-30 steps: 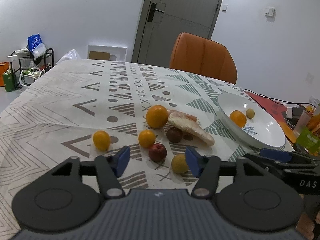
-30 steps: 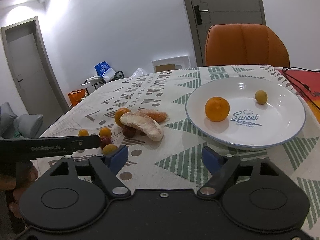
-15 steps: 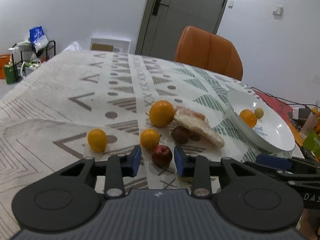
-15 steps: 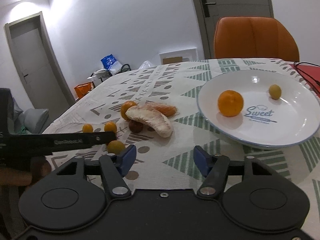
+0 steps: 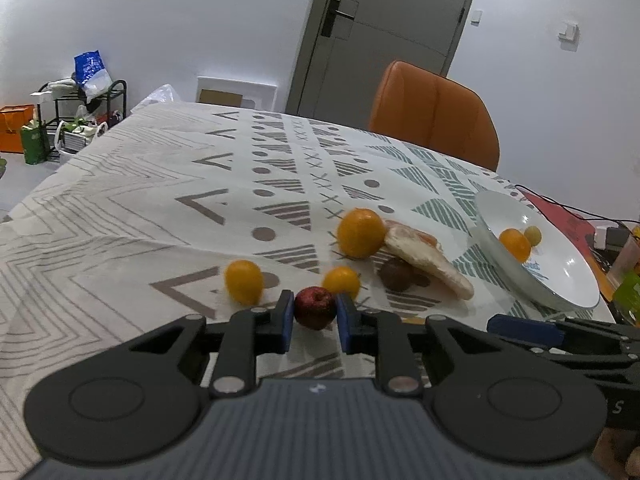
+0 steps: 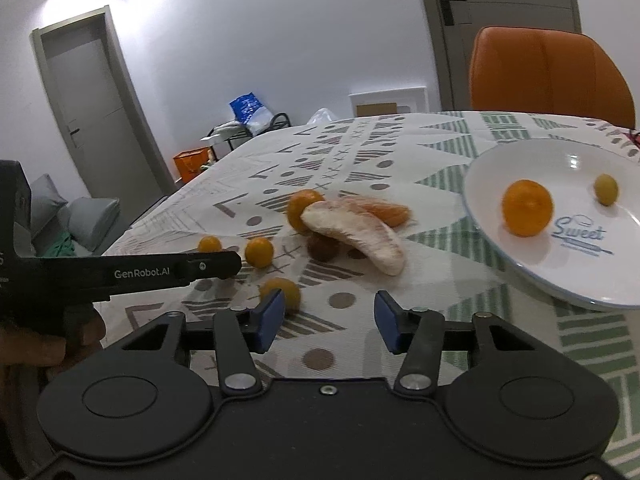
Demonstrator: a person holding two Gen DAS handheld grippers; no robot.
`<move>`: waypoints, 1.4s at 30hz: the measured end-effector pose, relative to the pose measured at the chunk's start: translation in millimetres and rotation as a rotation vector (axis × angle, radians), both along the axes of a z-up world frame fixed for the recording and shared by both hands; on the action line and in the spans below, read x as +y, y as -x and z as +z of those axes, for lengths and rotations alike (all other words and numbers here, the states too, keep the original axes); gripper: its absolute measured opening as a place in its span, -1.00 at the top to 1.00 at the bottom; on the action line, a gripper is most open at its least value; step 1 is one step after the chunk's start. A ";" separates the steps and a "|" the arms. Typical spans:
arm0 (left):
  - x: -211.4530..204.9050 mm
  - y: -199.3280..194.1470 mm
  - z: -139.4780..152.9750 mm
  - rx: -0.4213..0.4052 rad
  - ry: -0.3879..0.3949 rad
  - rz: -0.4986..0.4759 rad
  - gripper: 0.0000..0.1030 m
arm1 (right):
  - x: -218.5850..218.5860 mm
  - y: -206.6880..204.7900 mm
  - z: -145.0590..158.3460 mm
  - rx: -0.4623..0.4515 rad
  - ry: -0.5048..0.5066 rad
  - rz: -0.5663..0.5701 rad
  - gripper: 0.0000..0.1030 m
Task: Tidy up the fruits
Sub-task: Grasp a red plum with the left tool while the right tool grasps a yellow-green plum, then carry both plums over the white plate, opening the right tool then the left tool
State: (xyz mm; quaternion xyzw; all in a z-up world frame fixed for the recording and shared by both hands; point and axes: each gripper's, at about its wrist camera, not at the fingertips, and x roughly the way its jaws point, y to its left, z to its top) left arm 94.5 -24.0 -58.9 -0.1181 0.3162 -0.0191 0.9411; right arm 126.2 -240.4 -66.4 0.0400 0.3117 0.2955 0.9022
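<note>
On our patterned tablecloth [image 6: 420,312]: a white plate [image 6: 520,264] holding an orange [image 6: 527,208] and a small greenish fruit [image 6: 605,189]; pomelo segment [image 6: 356,236]; several small oranges. Our right gripper [image 6: 329,316] hangs with fingers spread, nothing between them.

Left gripper [image 5: 315,321] — black linkage arms, two round black discs, silver pivot screws, blue finger pads [image 5: 285,320], ribbed grey housing.
Right gripper [image 6: 329,321] — same black build, blue pads [image 6: 270,317], silver screws, smooth black housing. White "GenRobot.AI" lettering on the left gripper's side.
</note>
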 end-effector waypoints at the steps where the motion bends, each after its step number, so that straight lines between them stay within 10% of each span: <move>1: 2.0 0.9 0.8 -0.002 0.000 0.004 0.59 | 2.6 0.6 0.6 -0.001 0.000 0.006 0.04; 13: 17.5 9.0 8.5 -0.019 -0.008 0.032 0.59 | 24.6 -3.8 1.0 0.003 0.001 0.057 0.05; 17: 18.7 10.3 9.9 -0.023 -0.008 0.028 0.59 | 32.5 -8.5 -6.1 0.028 0.020 0.078 0.51; 42: -49.3 -6.5 28.5 -0.081 -0.009 -0.114 0.59 | -55.7 4.5 24.6 -0.069 -0.034 -0.126 0.52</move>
